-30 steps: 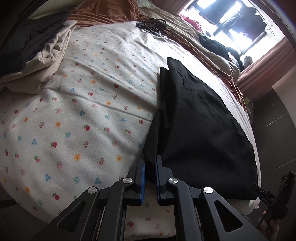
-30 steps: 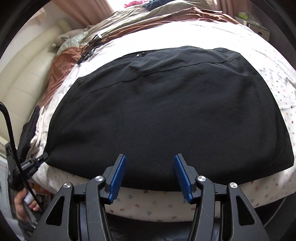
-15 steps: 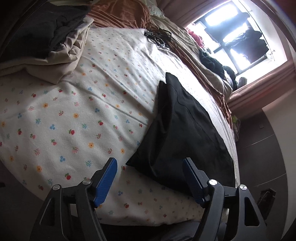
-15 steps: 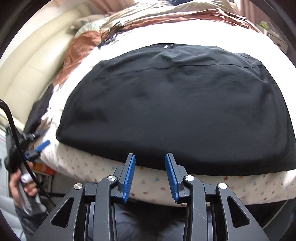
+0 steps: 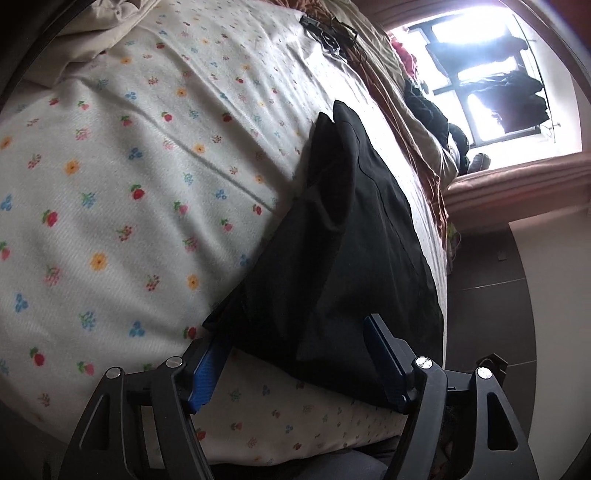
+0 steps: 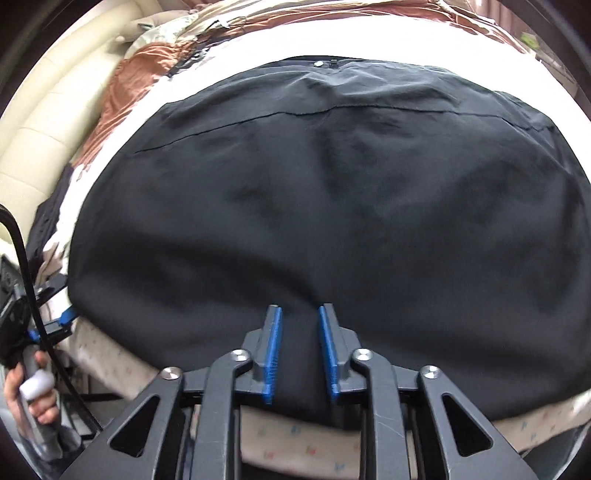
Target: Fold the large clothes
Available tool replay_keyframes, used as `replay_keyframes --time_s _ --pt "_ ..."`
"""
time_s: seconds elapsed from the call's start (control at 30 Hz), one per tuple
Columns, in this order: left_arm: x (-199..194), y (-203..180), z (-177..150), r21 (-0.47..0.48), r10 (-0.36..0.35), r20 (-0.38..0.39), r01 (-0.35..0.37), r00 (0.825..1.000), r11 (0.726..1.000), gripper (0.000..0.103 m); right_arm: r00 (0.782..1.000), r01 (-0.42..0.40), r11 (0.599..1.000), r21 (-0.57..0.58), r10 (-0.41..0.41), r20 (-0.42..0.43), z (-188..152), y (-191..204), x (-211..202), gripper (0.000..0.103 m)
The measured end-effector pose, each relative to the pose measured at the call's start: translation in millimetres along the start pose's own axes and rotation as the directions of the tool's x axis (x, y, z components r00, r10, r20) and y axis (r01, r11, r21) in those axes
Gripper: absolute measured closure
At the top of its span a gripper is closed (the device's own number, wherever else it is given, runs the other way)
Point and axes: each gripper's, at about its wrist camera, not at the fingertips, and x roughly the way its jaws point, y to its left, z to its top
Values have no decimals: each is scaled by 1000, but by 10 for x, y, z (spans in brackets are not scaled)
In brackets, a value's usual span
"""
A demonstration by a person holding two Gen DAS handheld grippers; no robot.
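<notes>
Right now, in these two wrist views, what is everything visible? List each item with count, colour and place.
Black garment: one, black, spread flat at the near edge of the bed.
Floral sheet: one, white with small coloured flowers, covering the bed under the garment.
Beige cloth: one bundle, beige, far left corner of the bed.
Brown blanket: one, brown, rumpled beyond the sheet.
Cables: a tangle, black, far end of the sheet.
Window: one, bright, dark clothes hanging in it.
Left gripper: blue pads wide apart around the garment's corner.
Right gripper: pads astride the garment's near edge, gap between them.
</notes>
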Motion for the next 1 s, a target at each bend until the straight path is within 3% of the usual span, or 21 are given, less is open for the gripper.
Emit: replay_keyframes --time_s 0.23,0.3,0.77,1.0 --pt "120 -31 127 -3 34 28 -34 999 999 52 999 16 999 38 -17 36 493 -101 165 94" --pt "139 -28 128 -10 39 35 -39 999 999 53 998 17 998 61 -20 51 640 -147 206 99" --pt "184 -90 122 -42 79 64 -76 995 996 55 995 9 989 147 -24 101 1498 -252 522 103" --pt "276 -79 128 -68 94 63 -90 994 994 77 991 -28 989 145 8 136 1838 -369 646 103"
